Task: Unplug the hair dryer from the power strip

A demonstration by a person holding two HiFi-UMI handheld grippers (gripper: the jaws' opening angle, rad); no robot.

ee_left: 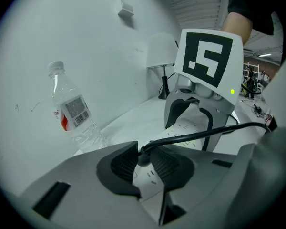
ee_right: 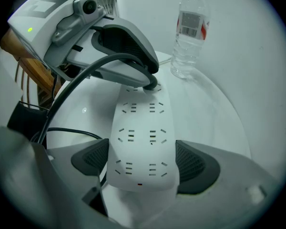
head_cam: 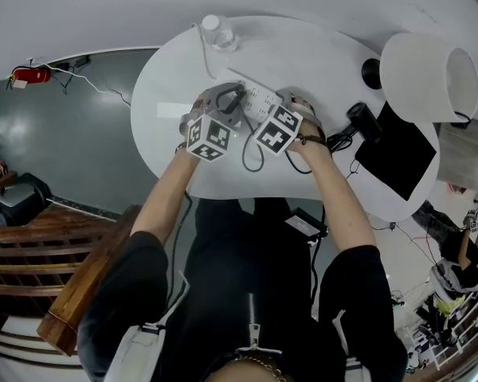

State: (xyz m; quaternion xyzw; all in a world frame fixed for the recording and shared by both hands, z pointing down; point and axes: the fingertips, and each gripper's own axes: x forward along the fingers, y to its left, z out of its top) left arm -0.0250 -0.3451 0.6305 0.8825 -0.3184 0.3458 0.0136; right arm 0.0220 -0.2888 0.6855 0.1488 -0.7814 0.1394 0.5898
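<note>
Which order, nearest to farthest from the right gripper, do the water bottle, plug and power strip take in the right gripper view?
1. Power strip, between the jaws.
2. Plug, at the strip's far end.
3. Water bottle, beyond, upper right.

We list:
- a white table [head_cam: 161,148] with rounded edges, at centre
- a table lamp [head_cam: 426,74] with a white shade, at its far right
- a plain pale wall [head_cam: 103,6], beyond the table
- a grey floor [head_cam: 72,142], to the left
- dark wooden steps [head_cam: 32,241], near left
- even, soft light throughout
</note>
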